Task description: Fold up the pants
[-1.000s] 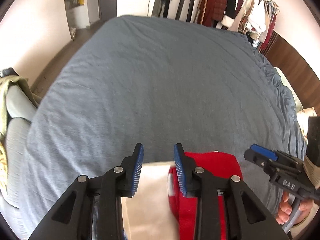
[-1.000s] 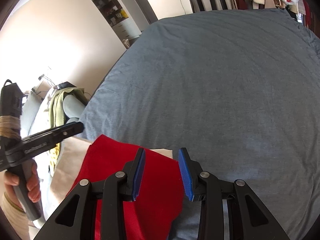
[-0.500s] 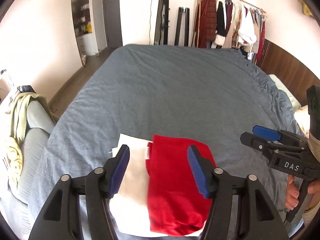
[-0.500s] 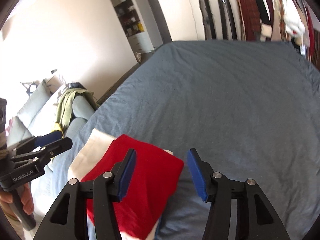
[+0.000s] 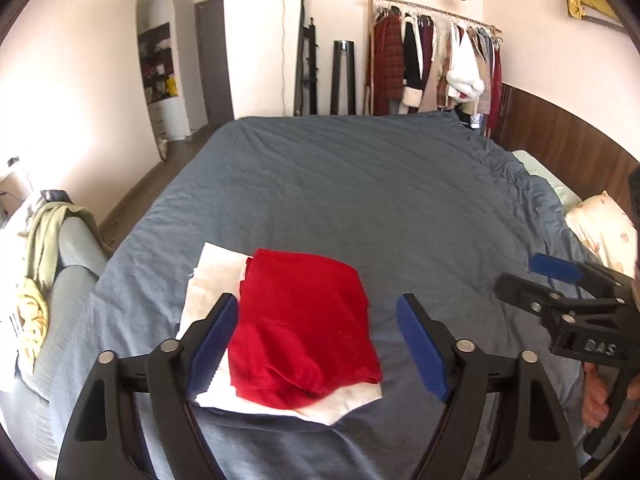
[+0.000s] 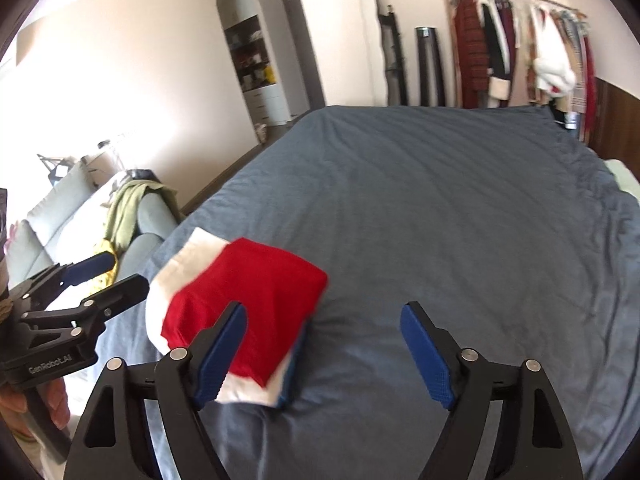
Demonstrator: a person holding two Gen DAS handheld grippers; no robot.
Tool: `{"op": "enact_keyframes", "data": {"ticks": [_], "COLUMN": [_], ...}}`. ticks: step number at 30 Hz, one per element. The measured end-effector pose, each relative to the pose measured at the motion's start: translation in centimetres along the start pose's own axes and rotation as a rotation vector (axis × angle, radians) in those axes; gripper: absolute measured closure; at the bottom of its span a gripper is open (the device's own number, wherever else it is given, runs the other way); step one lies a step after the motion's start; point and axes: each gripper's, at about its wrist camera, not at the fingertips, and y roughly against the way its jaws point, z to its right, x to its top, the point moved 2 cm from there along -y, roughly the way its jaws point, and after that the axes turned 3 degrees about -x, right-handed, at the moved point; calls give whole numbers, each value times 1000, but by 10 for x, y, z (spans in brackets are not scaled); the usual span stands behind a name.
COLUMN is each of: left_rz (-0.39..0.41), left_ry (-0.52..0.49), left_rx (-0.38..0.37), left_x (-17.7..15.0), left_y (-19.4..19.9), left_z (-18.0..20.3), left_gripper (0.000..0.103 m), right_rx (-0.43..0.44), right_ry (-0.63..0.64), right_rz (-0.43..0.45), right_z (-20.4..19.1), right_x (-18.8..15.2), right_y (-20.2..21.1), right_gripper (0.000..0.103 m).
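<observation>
The folded red pants (image 5: 304,324) lie on top of a folded white garment (image 5: 212,280) near the front edge of the grey-blue bed (image 5: 360,200). They also show in the right wrist view (image 6: 248,308), with the white garment (image 6: 188,260) beneath. My left gripper (image 5: 316,344) is wide open and empty, held above and behind the stack. My right gripper (image 6: 324,348) is wide open and empty, to the right of the stack. Each gripper shows in the other's view: the right one (image 5: 560,292) and the left one (image 6: 92,280).
A grey sofa with green and yellow clothes (image 5: 40,264) stands left of the bed. A clothes rack (image 5: 432,64) stands at the far wall. Pillows (image 5: 600,228) and a wooden headboard (image 5: 560,148) are on the right. A doorway and shelves (image 5: 160,72) are at the back left.
Both grippers have opened wide and pulled back and up from the stack. The red pants now lie free on the white garment.
</observation>
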Motion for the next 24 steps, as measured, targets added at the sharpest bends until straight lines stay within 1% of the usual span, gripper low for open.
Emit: {"op": "enact_keyframes", "data": {"ticks": [3, 4, 6, 9, 15, 20, 24], "left_rz": [19, 22, 44, 81, 111, 150, 189], "left_ry": [14, 14, 7, 5, 18, 17, 8], "left_rx": [-4, -1, 10, 25, 12, 10, -4], "left_x": [-12, -15, -25, -45, -82, -112, -139], "left_y": [4, 5, 5, 3, -10, -13, -5], "left_z": [15, 19, 28, 43, 64, 78, 88], "left_gripper": [16, 15, 14, 12, 12, 12, 10], "right_rx": [-37, -49, -64, -56, -84, -79, -82], "right_ry": [-17, -20, -27, -31, -35, -26, -4], "right_rz": [11, 17, 24, 28, 66, 99, 128], "right_z": [13, 17, 27, 41, 66, 76, 76], "right_x": [-15, -20, -33, -50, -88, -115, -137], "right_y": [14, 16, 20, 19, 14, 14, 19], "right_gripper": [15, 15, 15, 15, 15, 15, 15]}}
